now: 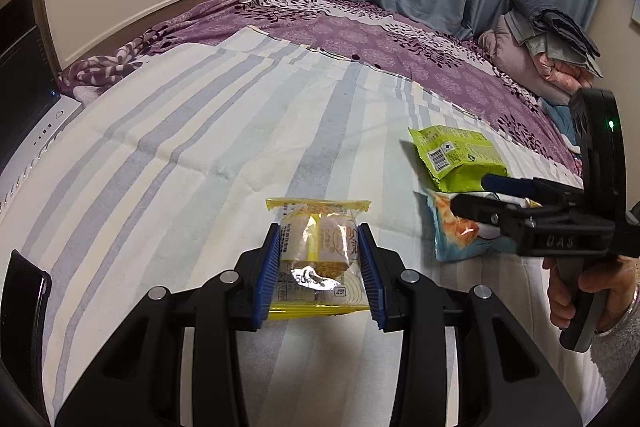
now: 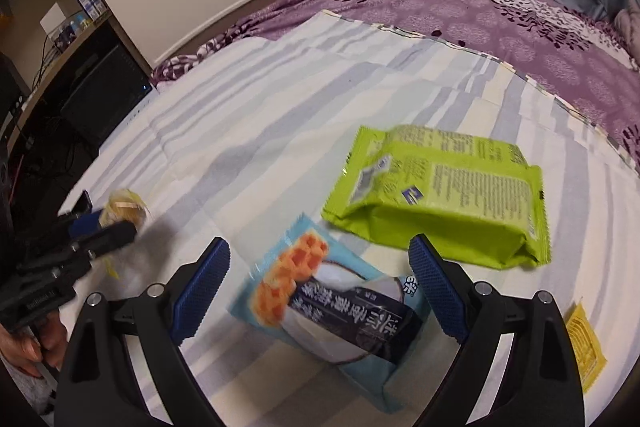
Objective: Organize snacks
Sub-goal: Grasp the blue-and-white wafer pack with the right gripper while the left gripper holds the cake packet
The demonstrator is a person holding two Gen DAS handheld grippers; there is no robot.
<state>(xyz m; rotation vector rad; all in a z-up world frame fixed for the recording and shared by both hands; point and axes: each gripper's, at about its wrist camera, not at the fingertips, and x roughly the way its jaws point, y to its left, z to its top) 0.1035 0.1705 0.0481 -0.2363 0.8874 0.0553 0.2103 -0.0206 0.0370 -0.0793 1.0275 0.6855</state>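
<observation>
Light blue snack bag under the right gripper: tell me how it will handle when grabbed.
The light blue snack bag looks like glossy film, so probably slippery against the fingers. It seems puffed and soft, likely to crumple rather than stay stiff. Probably light for its size. The right gripper stands open over it.

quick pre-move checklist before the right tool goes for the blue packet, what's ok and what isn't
1. Left tool shut on the yellow snack pack: ok, both pads press its sides.
2. Right tool open wide enough: ok, its fingers stand on either side of the blue packet.
3. Right pads touching the blue packet: cannot tell, the view is blurred.
4. Green bag out of the grasp: ok, it lies beyond the fingertips, though close to the right one.
5. Small yellow sachet out of the way: ok, it sits outside the right finger.
6. The two tools apart: ok.
</observation>
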